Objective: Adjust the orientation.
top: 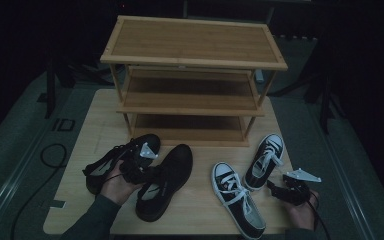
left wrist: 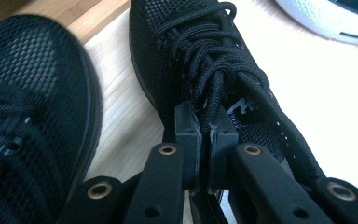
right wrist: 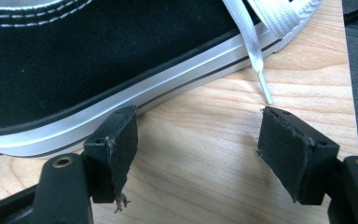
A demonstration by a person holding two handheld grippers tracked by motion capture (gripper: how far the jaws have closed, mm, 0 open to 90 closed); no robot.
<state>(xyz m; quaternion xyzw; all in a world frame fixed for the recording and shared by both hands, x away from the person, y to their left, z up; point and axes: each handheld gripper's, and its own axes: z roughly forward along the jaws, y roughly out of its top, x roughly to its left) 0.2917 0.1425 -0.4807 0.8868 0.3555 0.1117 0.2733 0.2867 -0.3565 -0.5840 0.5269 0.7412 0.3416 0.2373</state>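
Observation:
Two black mesh shoes lie at the front left of the table, one to the left (top: 111,164) and one to the right (top: 170,175). My left gripper (top: 137,167) sits between them. In the left gripper view its pads (left wrist: 206,123) are shut on the laced tongue of the right black shoe (left wrist: 191,56), with the other black shoe (left wrist: 32,107) beside it. Two black-and-white sneakers (top: 237,200) (top: 265,160) lie at the front right. My right gripper (top: 280,189) rests low beside them, open. Its jaws (right wrist: 200,140) hold nothing and stand just short of a sneaker's white sole (right wrist: 121,102).
A three-shelf bamboo shoe rack (top: 192,75) stands at the back of the wooden table (top: 95,125), with its shelves bare. A white lace end (right wrist: 261,79) hangs onto the table near my right gripper's far jaw. The table's right edge is close to that hand.

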